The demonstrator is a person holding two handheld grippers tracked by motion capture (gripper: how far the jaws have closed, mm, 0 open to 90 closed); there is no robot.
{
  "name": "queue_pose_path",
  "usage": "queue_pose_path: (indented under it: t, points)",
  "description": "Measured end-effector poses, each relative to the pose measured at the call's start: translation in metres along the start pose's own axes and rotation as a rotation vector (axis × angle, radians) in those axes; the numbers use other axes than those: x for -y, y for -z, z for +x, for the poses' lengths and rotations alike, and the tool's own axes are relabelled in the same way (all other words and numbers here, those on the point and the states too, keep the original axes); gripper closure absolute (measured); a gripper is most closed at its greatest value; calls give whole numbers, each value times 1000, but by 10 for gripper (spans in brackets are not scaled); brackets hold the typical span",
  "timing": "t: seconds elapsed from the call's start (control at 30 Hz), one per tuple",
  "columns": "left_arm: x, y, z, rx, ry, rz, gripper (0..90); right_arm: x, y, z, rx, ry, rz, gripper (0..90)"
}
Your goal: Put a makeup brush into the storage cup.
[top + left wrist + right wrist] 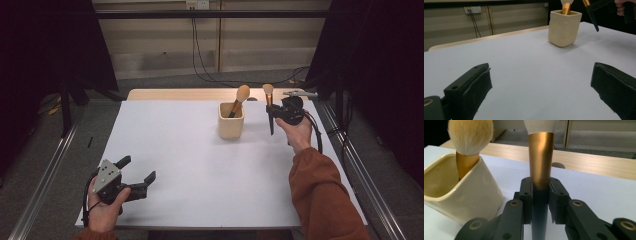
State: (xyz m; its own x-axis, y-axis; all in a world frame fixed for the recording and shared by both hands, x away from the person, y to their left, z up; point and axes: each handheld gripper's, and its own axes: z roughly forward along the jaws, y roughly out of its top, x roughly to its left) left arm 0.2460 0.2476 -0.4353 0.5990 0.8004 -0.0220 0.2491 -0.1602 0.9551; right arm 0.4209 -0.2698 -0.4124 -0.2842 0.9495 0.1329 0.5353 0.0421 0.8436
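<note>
A cream square cup (231, 121) (564, 28) (461, 195) stands on the white table (200, 165) toward the back, with one makeup brush (239, 99) (468, 142) leaning in it, bristles up. To the right of the cup, my right gripper (280, 111) (540, 195) is shut on a second makeup brush (269, 107) (540, 155). That brush is held upright above the table, gold ferrule above the jaws, dark handle pointing down (594, 21). My left gripper (136, 170) (541, 90) stands open near the front left edge, nothing between its fingers.
A wooden strip (200, 94) runs along the table's far edge. Metal rails (45, 175) flank the table on both sides. Cables hang on the wall behind (200, 50).
</note>
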Motion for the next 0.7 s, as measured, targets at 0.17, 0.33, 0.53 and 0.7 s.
queue_pose_path:
  t: [0.17,0.33,0.53,0.7]
  points:
    - [0,0,0,-1,1,-1,29,4,4,-3,-20,-24,-47,752]
    - [0,-1,0,1,1,-1,29,7,7,-1,-12,-31,-102,752]
    - [0,0,0,-2,8,-4,29,9,10,3,-32,-40,-155,752]
    - [0,-1,0,0,4,-2,29,11,12,9,-64,-9,-191,752]
